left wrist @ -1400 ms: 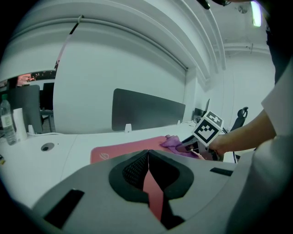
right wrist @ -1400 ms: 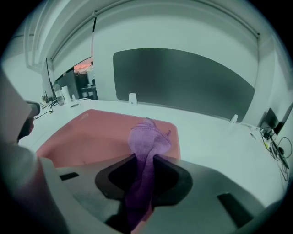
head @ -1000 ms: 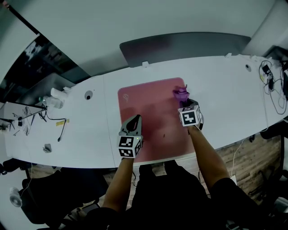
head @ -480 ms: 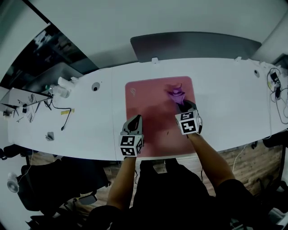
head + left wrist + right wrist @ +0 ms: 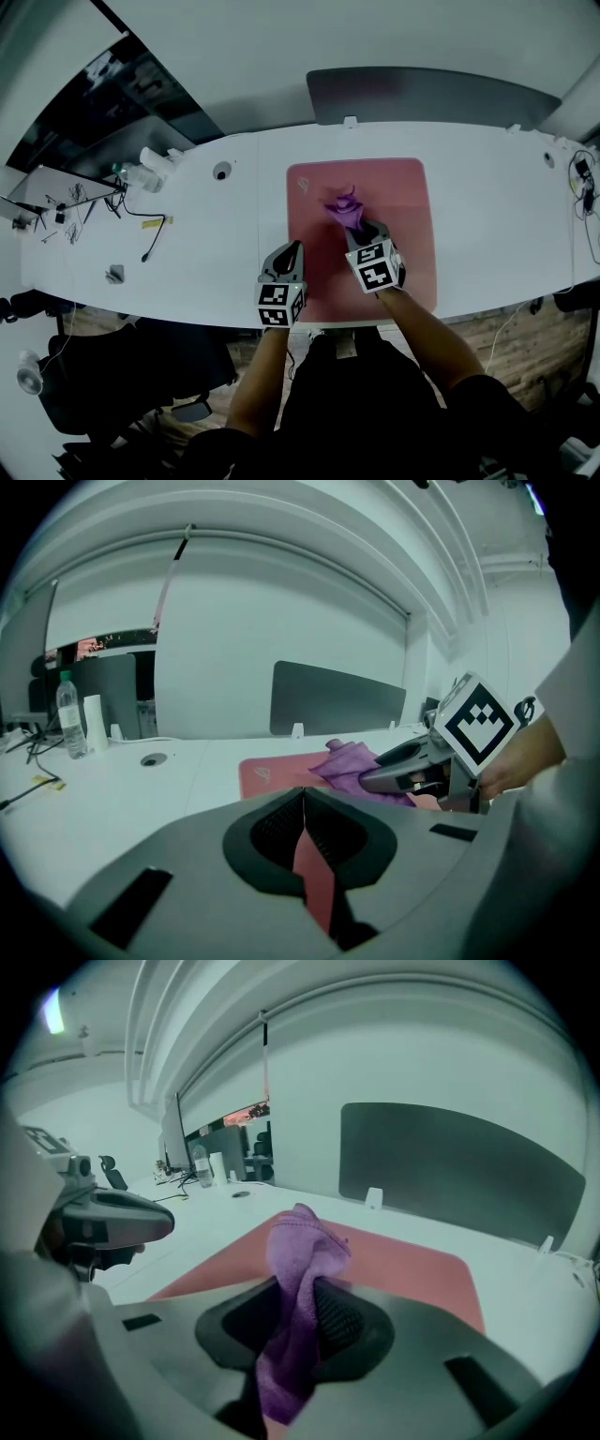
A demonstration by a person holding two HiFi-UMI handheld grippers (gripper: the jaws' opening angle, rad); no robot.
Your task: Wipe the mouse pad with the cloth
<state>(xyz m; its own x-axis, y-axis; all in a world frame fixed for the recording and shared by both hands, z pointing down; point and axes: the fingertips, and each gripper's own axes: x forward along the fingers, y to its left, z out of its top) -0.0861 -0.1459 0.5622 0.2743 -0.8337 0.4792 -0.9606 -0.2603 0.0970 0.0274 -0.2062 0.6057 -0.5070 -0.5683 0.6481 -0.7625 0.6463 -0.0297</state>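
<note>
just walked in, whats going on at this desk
A person is working on a pink mouse pad on a white desk with two handheld grippers. The right gripper is shut on a purple cloth, held over the pad's middle. The left gripper, jaws shut and empty, is at the pad's near left edge.

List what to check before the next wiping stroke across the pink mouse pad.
1. Purple cloth clamped in the right gripper: ok, jaws shut on it.
2. Cloth over the pink rectangular mouse pad: ok, near its middle.
3. Cloth pressed down onto the pad: cannot tell.
4. Left gripper out of the cloth's way: ok, shut and empty at the pad's near left edge, apart from the cloth.
5. Pad lying flat on the white table, with nothing else on it: ok.
</note>
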